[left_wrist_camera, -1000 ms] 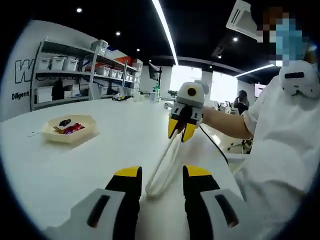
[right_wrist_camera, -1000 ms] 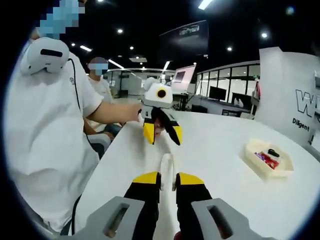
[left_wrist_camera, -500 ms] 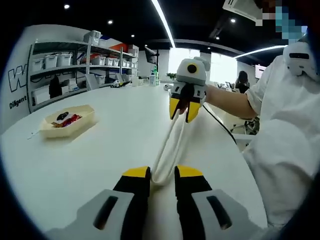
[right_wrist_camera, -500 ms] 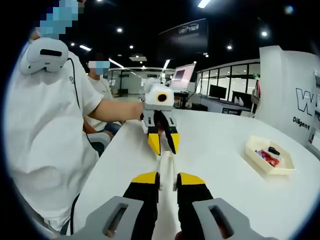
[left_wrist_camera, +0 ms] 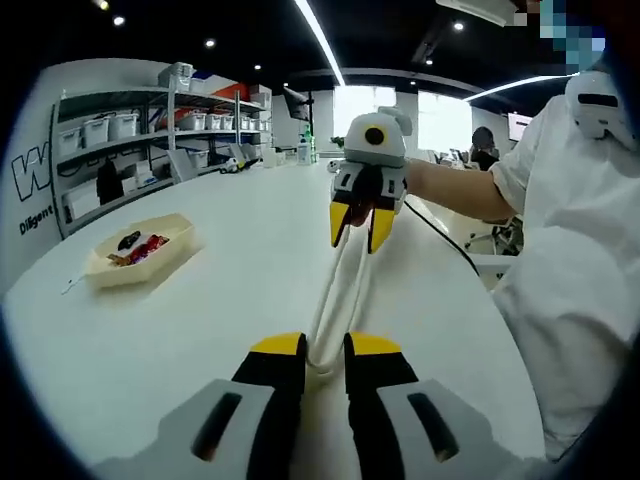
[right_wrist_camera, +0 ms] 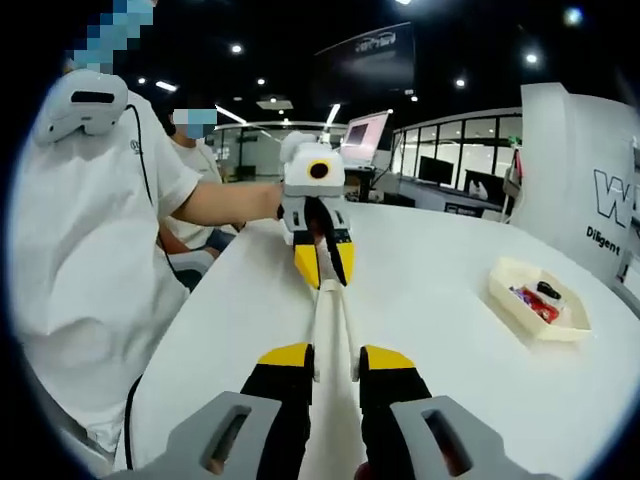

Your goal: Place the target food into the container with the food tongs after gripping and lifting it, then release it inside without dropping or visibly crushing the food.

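White worktop (left_wrist_camera: 200, 300) stretches before you. Near its far edge sits a cream container (left_wrist_camera: 140, 265) holding red-wrapped food (left_wrist_camera: 148, 246). Cream food tongs (left_wrist_camera: 335, 300) span both tools: your left hand-held gripper (left_wrist_camera: 325, 352) is clamped on the looped end, your right hand-held gripper (right_wrist_camera: 335, 358) on the arms. You seem to be readying the tongs; next, carry them toward the food.

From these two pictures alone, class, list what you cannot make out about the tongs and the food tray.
- Tray contents: too small and far in both gripper views; dark and red pieces show, kind unclear.
- Tongs: in the left gripper view its looped end sits hidden between the left gripper jaws.
- Tongs tips: in the left gripper view, covered by the right gripper.
- Grip tightness: cannot be judged.
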Motion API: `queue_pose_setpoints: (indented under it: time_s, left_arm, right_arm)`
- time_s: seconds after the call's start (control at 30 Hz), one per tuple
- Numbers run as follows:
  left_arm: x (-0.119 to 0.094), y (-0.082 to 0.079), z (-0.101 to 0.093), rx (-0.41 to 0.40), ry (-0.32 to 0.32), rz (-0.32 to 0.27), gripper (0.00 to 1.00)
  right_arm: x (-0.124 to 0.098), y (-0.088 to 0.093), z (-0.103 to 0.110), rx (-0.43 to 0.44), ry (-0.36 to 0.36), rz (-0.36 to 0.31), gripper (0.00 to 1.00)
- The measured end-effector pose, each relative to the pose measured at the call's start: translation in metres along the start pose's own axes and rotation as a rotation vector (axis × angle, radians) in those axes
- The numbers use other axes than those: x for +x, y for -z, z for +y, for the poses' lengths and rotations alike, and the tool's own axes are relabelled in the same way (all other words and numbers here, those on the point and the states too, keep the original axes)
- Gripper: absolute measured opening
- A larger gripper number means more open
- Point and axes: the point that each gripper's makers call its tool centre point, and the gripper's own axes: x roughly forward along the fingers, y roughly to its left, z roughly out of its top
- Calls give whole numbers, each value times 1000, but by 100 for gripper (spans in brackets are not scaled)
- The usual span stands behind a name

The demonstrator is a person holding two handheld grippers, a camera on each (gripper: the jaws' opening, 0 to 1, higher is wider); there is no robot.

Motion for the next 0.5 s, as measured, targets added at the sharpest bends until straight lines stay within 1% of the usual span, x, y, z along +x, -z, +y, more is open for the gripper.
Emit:
queue_pose_setpoints:
  time_s: [0.17, 0.23, 0.27, 0.3, 0.33, 0.4, 0.47, 0.5]
  left_arm:
    - [3, -1, 12, -7, -13, 4, 13]
    - [5, 0, 17, -21, -17, 7, 13]
    - [6, -1, 20, -30, -20, 1, 2]
    - [7, -9, 28, -80, -56, -39, 0]
    - [9, -12, 29, -76, -38, -52, 0]
    - [10, -11, 29, -64, -34, -40, 0]
    - [14, -6, 28, -57, -31, -11, 1]
    - [14, -6, 26, -56, -24, -13, 1]
  right_arm:
    - [3, 5, -12, 6, 6, 16, 13]
    - [5, 11, -18, 5, 9, 37, 13]
    - [6, 14, -19, 7, 10, 45, 14]
    - [8, 19, -21, 11, 7, 61, 14]
    - [9, 20, -21, 13, 6, 58, 14]
    - [10, 19, -22, 15, 1, 38, 13]
    - [11, 22, -26, 18, 8, 49, 13]
    - [12, 23, -27, 18, 9, 52, 13]
